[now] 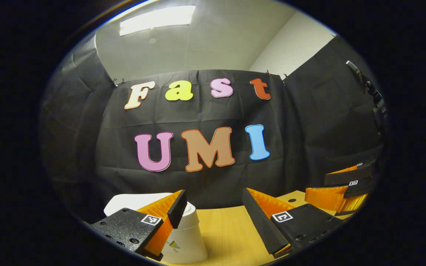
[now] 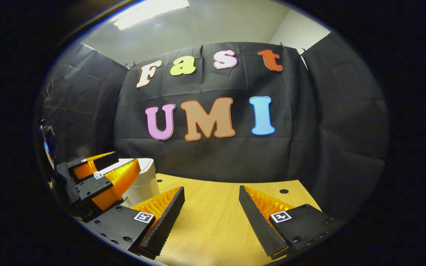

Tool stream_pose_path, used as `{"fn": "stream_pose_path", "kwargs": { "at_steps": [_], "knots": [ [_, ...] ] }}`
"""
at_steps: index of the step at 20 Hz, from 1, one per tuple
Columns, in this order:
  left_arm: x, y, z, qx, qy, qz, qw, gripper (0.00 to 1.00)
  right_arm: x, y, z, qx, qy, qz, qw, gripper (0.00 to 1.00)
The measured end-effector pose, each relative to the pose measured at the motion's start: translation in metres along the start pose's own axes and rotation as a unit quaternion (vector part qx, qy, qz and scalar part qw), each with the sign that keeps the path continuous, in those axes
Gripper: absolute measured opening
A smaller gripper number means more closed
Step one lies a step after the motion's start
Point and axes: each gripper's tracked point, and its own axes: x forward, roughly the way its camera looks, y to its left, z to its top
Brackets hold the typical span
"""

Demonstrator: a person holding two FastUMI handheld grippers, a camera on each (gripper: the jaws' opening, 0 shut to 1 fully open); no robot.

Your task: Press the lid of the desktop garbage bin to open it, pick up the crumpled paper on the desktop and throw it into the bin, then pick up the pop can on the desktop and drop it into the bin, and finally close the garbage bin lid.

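The white desktop bin [image 1: 188, 236] stands on the wooden table [image 1: 227, 232], partly behind the left finger of my left gripper [image 1: 215, 199]. That gripper is open with nothing between its fingers, and it hovers just right of the bin's top. In the right gripper view the same bin [image 2: 144, 183] sits at the left, with the left gripper [image 2: 105, 173] in front of it. My right gripper [image 2: 212, 192] is open over bare table [image 2: 213, 225], to the right of the bin. I cannot tell whether the lid is up or down.
The right gripper [image 1: 340, 188] appears at the far right of the left gripper view. Black cloth walls close the table in at the back and on both sides. A small round hole [image 2: 284, 191] marks the tabletop near the back edge.
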Motion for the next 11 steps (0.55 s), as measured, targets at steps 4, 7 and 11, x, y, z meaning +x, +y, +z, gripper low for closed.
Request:
{"fn": "stream_pose_path", "kwargs": {
  "at_steps": [4,7,11],
  "knots": [
    [-0.013,-0.004,0.002,-0.014,0.003,-0.004,1.0,0.93,-0.01,0.003,0.011,-0.003,-0.042,-0.018,0.999,0.98],
    [-0.018,-0.005,0.004,-0.016,0.003,-0.01,1.0,0.93,-0.012,0.008,0.009,0.0,-0.042,-0.019,0.999,0.98],
    [-0.022,-0.007,0.009,-0.022,-0.006,-0.016,1.0,0.92,-0.018,0.0,0.01,0.004,-0.048,-0.035,0.998,0.98]
  ]
}}
